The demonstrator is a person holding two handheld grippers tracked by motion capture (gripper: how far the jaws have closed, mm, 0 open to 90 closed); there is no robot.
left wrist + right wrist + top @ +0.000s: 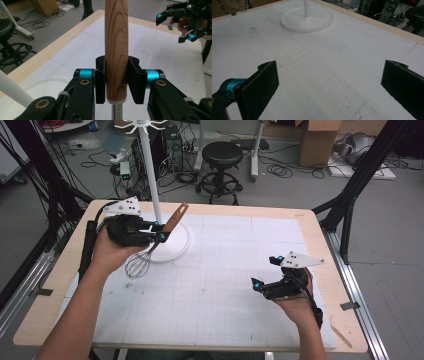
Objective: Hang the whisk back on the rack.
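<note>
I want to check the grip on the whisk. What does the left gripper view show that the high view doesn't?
Left gripper view alone: the left gripper pads clamped on the wooden handle, printed KITCHEN TOOL. High view alone: the wire whisk head below the hand, and the stand's white pole. Both: the open right gripper over the white mat.

You are in a lab: black frame poles [367,162], tangled cables [287,169] on the grey floor, a computer [172,145], a stool [221,156], boxes [320,140], a grid-marked worktop [225,280].
</note>
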